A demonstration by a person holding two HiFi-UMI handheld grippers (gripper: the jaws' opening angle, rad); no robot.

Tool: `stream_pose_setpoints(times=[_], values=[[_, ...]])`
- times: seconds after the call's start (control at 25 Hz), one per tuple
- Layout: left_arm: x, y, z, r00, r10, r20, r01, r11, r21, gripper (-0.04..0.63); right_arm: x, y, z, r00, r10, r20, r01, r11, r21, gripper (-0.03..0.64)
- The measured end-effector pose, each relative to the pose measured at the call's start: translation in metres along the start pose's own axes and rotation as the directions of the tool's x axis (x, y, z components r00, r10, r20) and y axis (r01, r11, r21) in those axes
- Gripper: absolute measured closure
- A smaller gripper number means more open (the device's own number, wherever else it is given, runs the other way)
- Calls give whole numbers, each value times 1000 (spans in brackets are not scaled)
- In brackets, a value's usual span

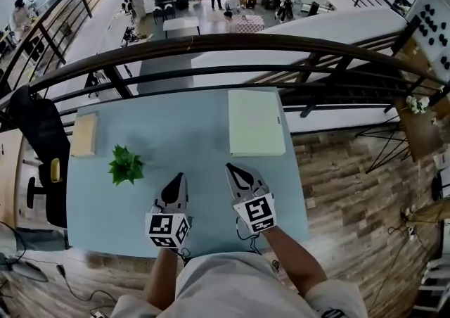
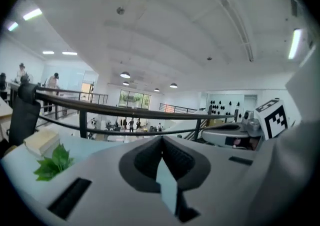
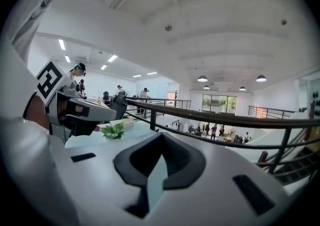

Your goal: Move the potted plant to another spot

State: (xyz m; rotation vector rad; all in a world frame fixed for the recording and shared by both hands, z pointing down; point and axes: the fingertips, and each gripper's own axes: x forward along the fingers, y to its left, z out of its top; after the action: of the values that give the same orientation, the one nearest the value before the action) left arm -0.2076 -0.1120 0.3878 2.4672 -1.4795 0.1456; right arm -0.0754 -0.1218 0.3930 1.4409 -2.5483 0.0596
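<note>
Green leafy potted plant (image 1: 126,165) on smooth pale-blue rectangular table (image 1: 190,134).

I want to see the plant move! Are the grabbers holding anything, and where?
Nothing is held. The left gripper and right gripper both have jaws together, empty; the potted plant stands untouched on the table.
</note>
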Motion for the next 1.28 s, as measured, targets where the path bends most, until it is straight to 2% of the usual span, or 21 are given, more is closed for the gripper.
stream_pose_setpoints(times=[0.08,0.2,0.56,0.76,1.28], values=[[-1,-6,23,999,9,42,-11,999,43,584,-3,-7,19,999,-4,37,5,1000,-15,614],[-3,-8,46,995,29,96,-34,998,47,584,-7,-14,41,997,-7,78,10,999,-34,614],[-16,-4,73,983,80,166,-93,993,73,584,-19,-28,86,987,-25,161,33,998,-52,614],[-15,-7,79,980,86,179,-102,992,81,584,-23,-34,89,985,-44,167,53,997,-47,614],[-17,-20,78,984,44,171,-61,994,92,584,-28,-27,95,983,-51,179,62,996,-59,614]])
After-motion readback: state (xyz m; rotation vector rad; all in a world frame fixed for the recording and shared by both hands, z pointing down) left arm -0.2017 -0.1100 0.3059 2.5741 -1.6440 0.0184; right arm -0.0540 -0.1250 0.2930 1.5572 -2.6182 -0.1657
